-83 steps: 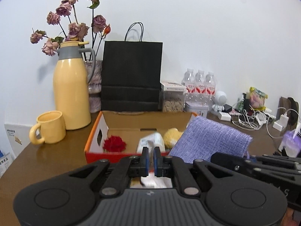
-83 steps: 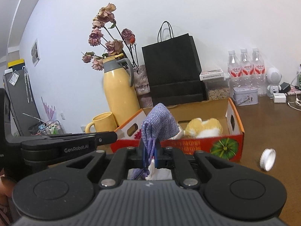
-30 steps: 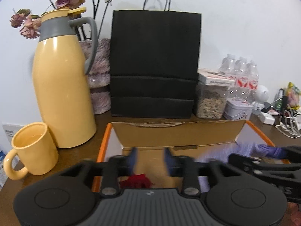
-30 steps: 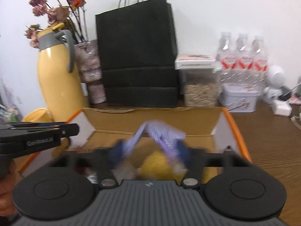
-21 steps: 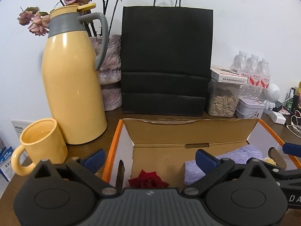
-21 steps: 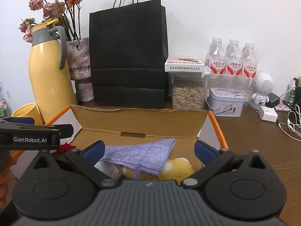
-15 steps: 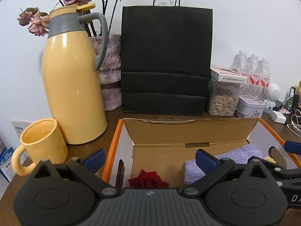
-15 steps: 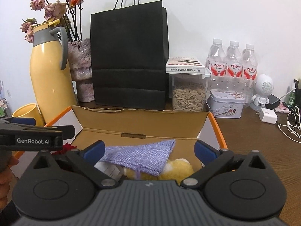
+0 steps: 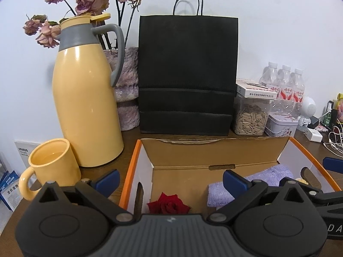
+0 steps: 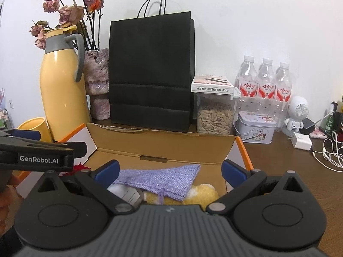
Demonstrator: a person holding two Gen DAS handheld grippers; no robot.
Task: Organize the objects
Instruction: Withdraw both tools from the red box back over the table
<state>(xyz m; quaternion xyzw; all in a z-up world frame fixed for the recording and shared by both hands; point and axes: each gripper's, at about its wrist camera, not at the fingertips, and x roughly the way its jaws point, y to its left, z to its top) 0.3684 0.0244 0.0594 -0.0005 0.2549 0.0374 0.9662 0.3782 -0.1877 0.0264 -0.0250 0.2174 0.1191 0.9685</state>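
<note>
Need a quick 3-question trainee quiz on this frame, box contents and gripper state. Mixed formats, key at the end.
1. True or false: the purple pouch lies inside the cardboard box.
2. Which item sits at the box's left end? A) red rose B) yellow plush C) yellow mug
3. Fill in: the left gripper and right gripper both stand ____, holding nothing.

Key: 1 true; 2 A; 3 open.
</note>
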